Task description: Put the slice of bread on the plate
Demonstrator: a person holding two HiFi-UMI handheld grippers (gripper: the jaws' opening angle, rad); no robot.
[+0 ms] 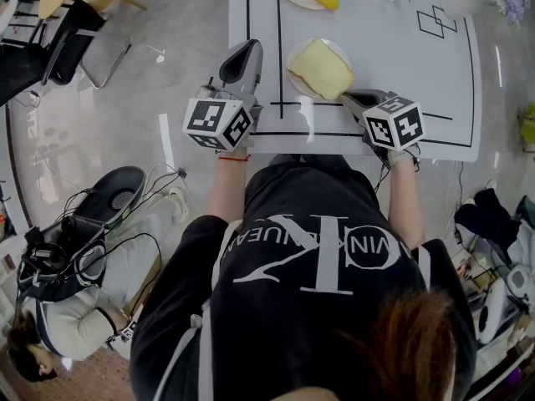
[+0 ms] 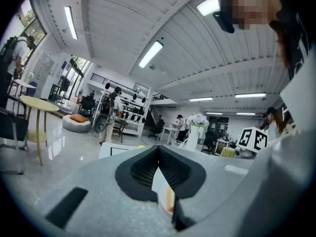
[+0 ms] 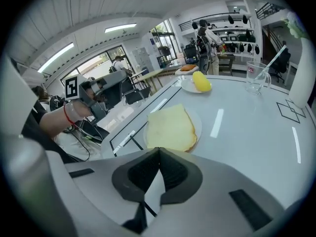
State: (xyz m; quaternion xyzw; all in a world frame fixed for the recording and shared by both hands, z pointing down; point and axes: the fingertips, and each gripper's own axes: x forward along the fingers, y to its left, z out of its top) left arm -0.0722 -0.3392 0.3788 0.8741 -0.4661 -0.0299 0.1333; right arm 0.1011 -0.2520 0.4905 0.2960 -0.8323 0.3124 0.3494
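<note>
The slice of bread is seen lying on the plate, just ahead of the right gripper, whose jaws are pressed together on nothing. The left gripper is closed too and is held farther aside.

Site: open robotics lab hall. White table bore black marked lines. Cables and gear lay on the floor left of it. Strip lights ran overhead. Racks stood beyond the table.

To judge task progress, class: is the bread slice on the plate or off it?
On. The bread slice lies flat on the white plate, whose rim shows around it.
</note>
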